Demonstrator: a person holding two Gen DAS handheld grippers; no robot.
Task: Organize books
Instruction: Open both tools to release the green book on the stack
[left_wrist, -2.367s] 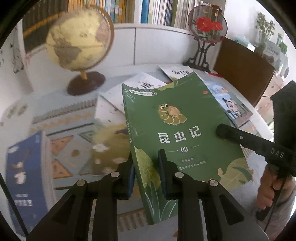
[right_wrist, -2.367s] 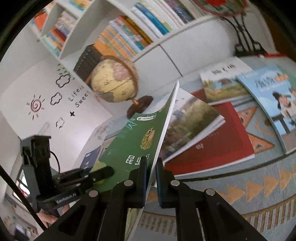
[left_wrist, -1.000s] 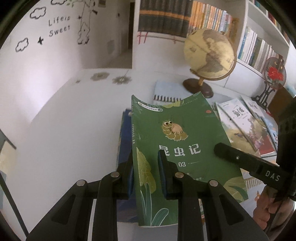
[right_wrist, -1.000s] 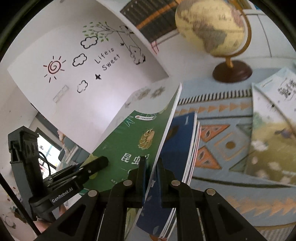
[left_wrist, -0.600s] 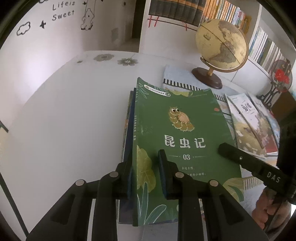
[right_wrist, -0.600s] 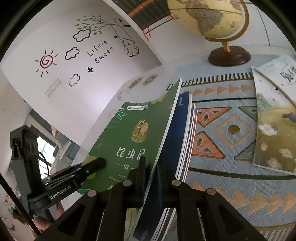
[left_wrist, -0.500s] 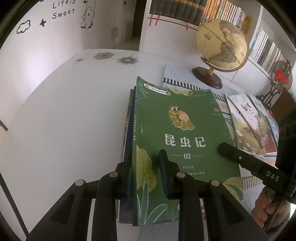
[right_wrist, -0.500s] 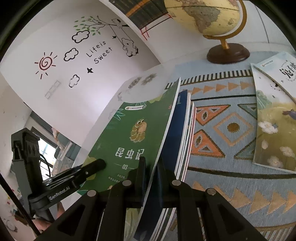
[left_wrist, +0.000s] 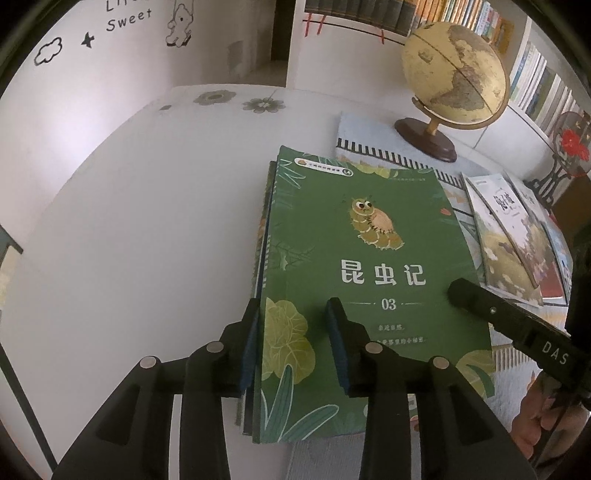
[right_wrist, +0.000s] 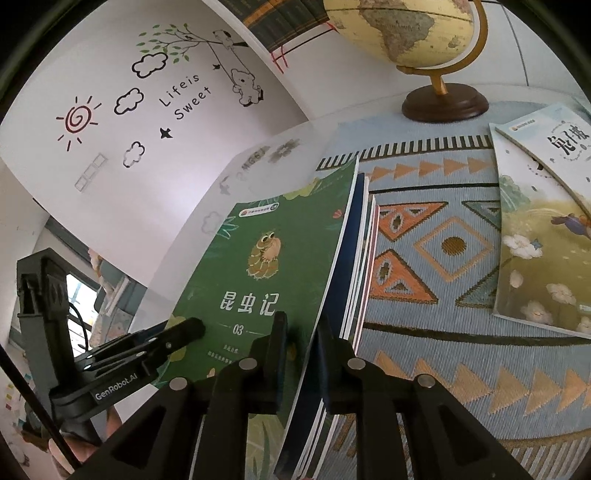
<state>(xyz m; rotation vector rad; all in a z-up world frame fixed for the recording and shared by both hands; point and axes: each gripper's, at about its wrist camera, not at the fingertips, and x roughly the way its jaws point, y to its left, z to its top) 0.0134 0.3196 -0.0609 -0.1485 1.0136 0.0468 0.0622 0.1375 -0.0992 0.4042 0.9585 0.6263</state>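
**Green insect book lands on the stack as both jaws let go**

Left wrist view shows the green book (left_wrist: 365, 280) lying flat on top of a stack of books (left_wrist: 263, 258) at the edge of a patterned mat (right_wrist: 436, 258) on the white table (left_wrist: 147, 221). The left gripper (left_wrist: 293, 321) straddles the book's spine corner, its jaws opening, one pad outside the spine and the other above the cover, with a visible gap on the cover side. The right gripper (left_wrist: 480, 302) reaches in from the right over the book's lower cover.

From the right wrist view, the right gripper (right_wrist: 301, 332) brackets the book's page edge; its jaws are opening only slightly, and the pads stand just off the cover. The left gripper (right_wrist: 173, 334) shows at lower left, with part of a person's hand (right_wrist: 85, 452) below it. A globe (left_wrist: 454, 77) on a dark wooden base stands beyond the stack at the mat's far end. Several picture books (left_wrist: 513, 240) lie spread on the mat to the right.
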